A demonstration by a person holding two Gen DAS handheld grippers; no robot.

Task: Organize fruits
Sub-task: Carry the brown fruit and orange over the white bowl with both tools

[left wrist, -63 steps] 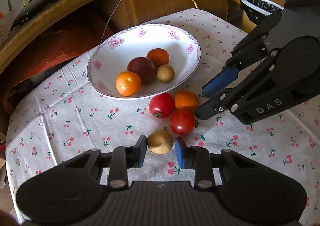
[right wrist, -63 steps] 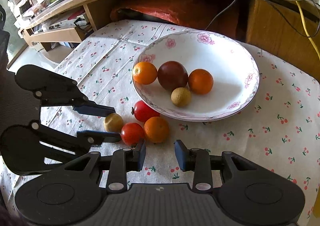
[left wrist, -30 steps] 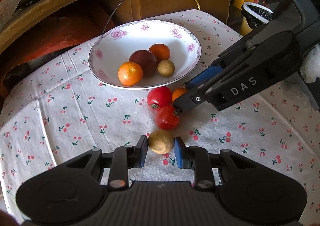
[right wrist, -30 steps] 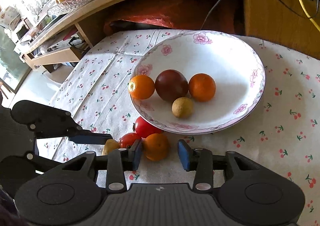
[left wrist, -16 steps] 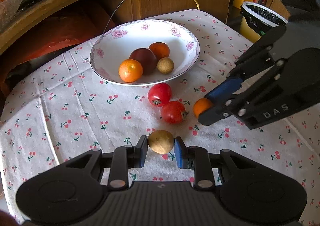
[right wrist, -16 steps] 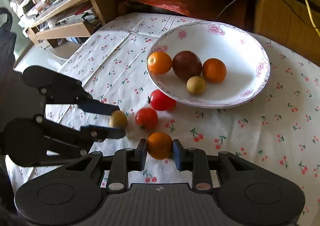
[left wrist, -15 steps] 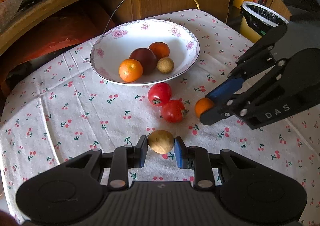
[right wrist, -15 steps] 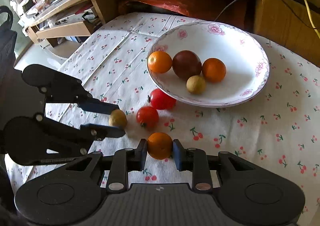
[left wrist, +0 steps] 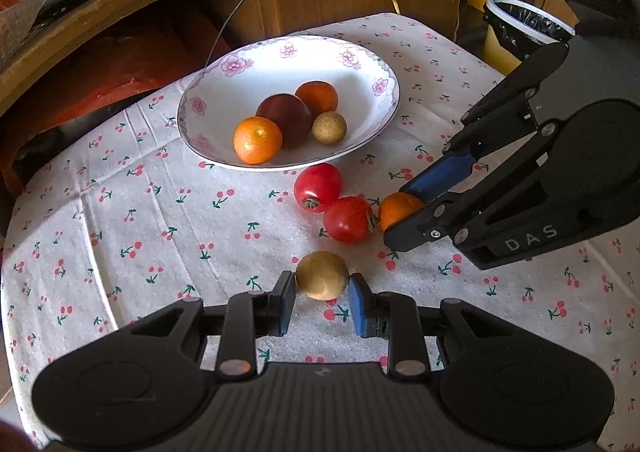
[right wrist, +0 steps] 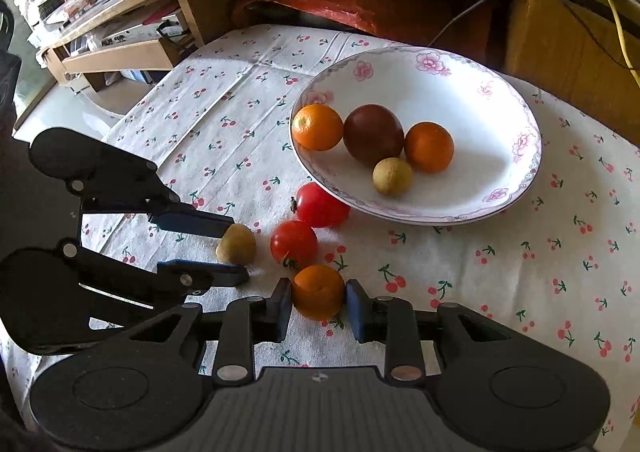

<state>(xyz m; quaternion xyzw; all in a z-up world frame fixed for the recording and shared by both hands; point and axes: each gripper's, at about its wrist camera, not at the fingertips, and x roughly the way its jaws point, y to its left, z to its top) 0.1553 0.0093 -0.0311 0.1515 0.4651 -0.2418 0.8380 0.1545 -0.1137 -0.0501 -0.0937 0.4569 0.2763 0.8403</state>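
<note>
Mid pick-up: left hand-held gripper (left wrist: 322,298) clamps the brown fruit (left wrist: 322,275), right hand-held gripper (right wrist: 318,304) clamps an orange (right wrist: 318,292) — both low over the desk (left wrist: 120,212). Next, imo: lift both to the plate (left wrist: 372,64) w/o bumping the two tomatoes (left wrist: 347,219).

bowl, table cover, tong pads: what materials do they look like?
Bowl: likely glazed ceramic or porcelain; glossy white with pink flower decals and a patterned rim, though melamine is possible. Tablecloth: woven fabric, matte, with fold creases and a cherry print. Pads on the left tongs: blue, matte, probably rubber or soft plastic, set on black plastic arms.
</note>
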